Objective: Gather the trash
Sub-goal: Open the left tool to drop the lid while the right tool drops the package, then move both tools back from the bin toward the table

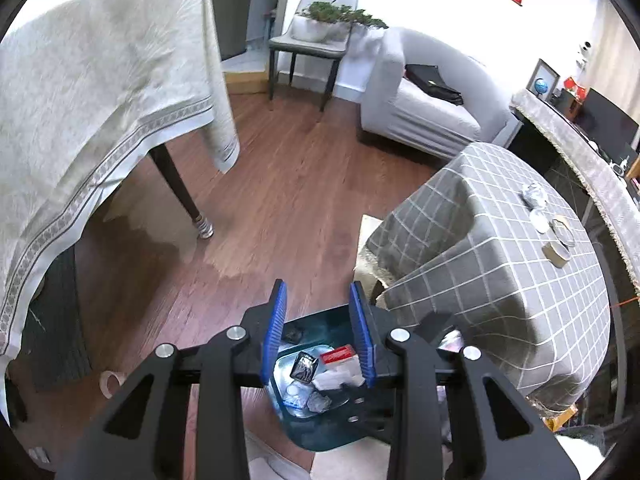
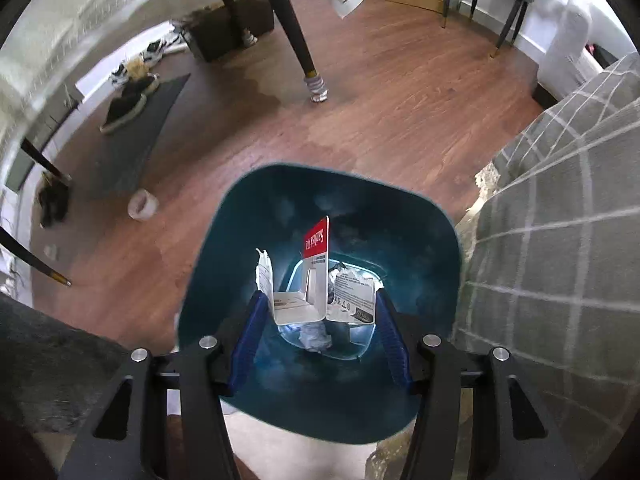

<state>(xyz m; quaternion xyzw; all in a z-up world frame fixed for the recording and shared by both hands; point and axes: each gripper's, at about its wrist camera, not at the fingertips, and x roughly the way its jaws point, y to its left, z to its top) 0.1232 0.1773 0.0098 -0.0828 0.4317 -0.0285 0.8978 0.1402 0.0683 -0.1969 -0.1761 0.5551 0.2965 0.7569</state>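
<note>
Wooden floor (image 2: 400, 120) holds one teal bin (image 2: 420, 248), one tape roll (image 2: 143, 205).

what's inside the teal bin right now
Inside the teal bin lie a dark wrapper, crumpled white paper and clear plastic scraps. The right gripper holds a red-and-white card package over it, covering part of the bottom.

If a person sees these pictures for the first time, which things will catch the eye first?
First comes the dark teal bin on the wooden floor, beside the table with the grey checked cloth. The right gripper holds a torn red and white package over its opening. In the left wrist view, the left gripper stands empty above the bin.
</note>
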